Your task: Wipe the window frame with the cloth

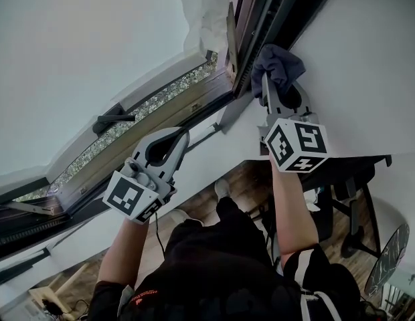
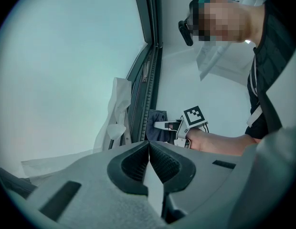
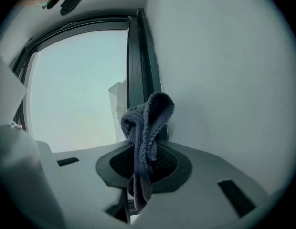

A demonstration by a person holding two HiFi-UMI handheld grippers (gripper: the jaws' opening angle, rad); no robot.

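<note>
The fingers of our right gripper (image 3: 145, 165) clench the dark blue-grey knitted cloth (image 3: 148, 120), holding it at the dark metal window frame (image 1: 258, 25) beside the white wall (image 1: 355, 65). Our left gripper (image 2: 149, 151), fingers pressed together on nothing, hangs apart below the glass.

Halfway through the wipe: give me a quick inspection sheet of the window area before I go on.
Surface: dark window frame, next to a white wall.
Job's things: dark cloth, bunched, up at the frame; contact unclear.
Clutter: white plastic sheet hanging by the frame.
Grippers: right gripper shut on the cloth; left gripper shut, empty, away from the frame.
Cables: thin cable under the left gripper.
Surroundings: window handle; wood floor below.
</note>
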